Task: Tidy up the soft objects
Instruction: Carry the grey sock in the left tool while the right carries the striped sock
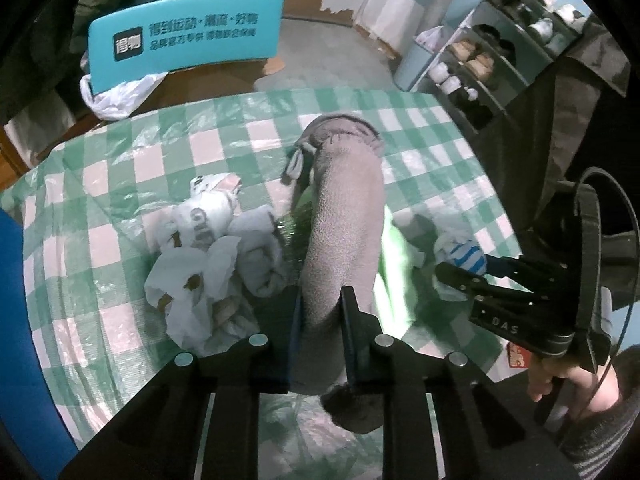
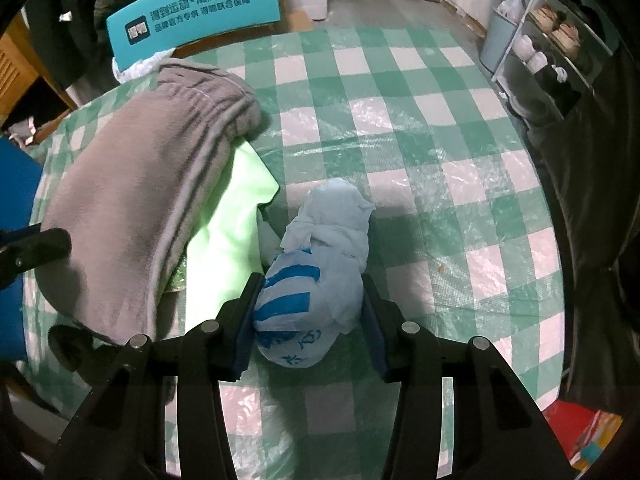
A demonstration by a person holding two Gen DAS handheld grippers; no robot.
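My left gripper (image 1: 322,300) is shut on a grey fleece garment (image 1: 344,216), which it holds lifted over the green-checked table (image 1: 120,184). The garment also shows in the right wrist view (image 2: 132,200), draped over a light green cloth (image 2: 228,236). My right gripper (image 2: 310,292) has its jaws around a white and blue plastic bag bundle (image 2: 320,256) that rests on the table; the pads touch its sides. In the left wrist view the right gripper (image 1: 452,276) is beside that bundle (image 1: 464,254). A heap of white and pale grey cloths (image 1: 216,248) lies left of the garment.
A teal box with printed characters (image 1: 184,40) stands past the table's far edge, with a white plastic bag (image 1: 116,96) under it. A shoe rack (image 1: 492,48) stands at the right. A blue object (image 1: 20,320) is at the left edge.
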